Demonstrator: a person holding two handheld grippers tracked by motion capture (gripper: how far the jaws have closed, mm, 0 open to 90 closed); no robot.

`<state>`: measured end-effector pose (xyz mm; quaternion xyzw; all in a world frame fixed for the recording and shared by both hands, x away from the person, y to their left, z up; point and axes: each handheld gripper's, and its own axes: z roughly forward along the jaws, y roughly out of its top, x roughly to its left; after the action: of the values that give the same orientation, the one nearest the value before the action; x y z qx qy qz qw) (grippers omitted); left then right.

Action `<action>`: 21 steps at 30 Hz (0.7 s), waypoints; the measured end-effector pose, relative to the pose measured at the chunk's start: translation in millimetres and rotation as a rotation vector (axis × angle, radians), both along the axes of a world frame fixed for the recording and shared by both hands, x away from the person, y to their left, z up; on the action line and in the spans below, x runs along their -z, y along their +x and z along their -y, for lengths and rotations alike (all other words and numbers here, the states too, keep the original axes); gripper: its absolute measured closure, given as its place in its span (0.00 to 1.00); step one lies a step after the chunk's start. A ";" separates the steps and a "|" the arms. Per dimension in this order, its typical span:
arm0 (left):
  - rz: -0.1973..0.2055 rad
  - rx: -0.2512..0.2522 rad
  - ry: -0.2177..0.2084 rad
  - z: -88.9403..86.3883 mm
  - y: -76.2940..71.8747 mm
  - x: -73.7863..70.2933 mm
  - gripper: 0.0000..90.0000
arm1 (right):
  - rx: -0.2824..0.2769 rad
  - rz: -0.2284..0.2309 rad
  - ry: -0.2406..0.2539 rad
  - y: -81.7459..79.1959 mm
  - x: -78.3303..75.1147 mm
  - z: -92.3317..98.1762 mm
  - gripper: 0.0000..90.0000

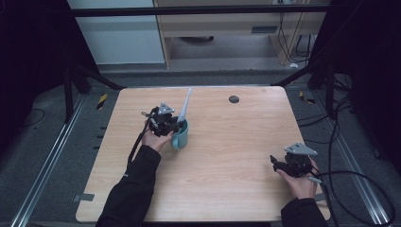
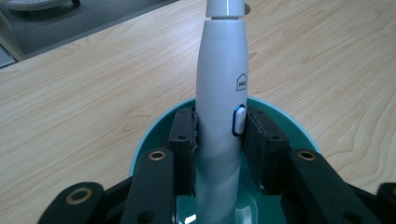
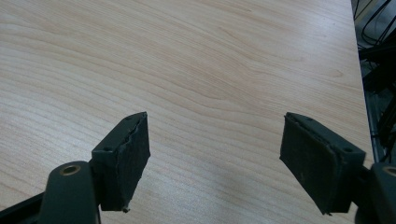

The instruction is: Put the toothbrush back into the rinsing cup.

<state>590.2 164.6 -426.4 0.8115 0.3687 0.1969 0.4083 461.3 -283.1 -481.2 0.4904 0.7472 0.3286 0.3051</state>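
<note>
One thing in hand: an electric toothbrush (image 2: 219, 93), pale grey-white with a blue-ringed button on its handle, its lower end down inside a teal cup (image 2: 154, 130).
Toothbrush position: it stands in the cup left of the table's middle, leaning so its head end rises past the rim toward the far edge (image 1: 186, 105).
Left gripper (image 1: 176, 126): I have its jaws pressed on the handle from both sides, one pad (image 2: 183, 135) against each flank, reaching in over the cup's mouth.
Why that grip: clamping low on the handle, just at the rim, lets me steer the base inside the cup instead of letting the brush tip and drop.
Cup (image 1: 180, 136): it sits on the wooden table (image 1: 227, 156), just beside my left hand (image 1: 155, 140); nothing steadies it, so I judge a sideways pull could drag it.
Right gripper (image 3: 215, 158): its jaws stand wide apart with bare wood between them, parked near the table's right front corner (image 1: 294, 164), well apart from the cup, out of the way.
Step, as I judge it: seating the brush in the cup, or lifting it out; I cannot tell which.
</note>
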 end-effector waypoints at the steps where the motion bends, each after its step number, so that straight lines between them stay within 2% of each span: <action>1: -0.002 0.002 0.007 -0.9 -0.9 -0.4 0.73 | -0.001 0.002 -0.004 0.1 0.0 0.1 0.27; 5: -0.003 0.003 0.000 -2.0 -3.0 -1.8 0.71 | 0.000 0.001 -0.002 -0.2 -0.1 0.2 0.27; 10: 0.004 0.001 -0.017 -10.2 -12.6 -11.2 0.61 | 0.005 0.002 0.003 -0.8 -0.4 0.6 0.27; 13: 0.002 -0.015 -0.039 -26.0 -25.9 -17.6 0.56 | 0.005 0.005 0.000 -1.1 -0.6 0.7 0.26; 21: 0.044 -0.088 -0.044 -64.8 -57.0 -21.8 0.42 | 0.013 0.001 0.009 -1.4 -0.6 0.0 0.24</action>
<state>533.2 229.4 -404.6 0.7810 0.3990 0.2242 0.4249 459.9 -283.1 -480.6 0.4967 0.7424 0.3302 0.3052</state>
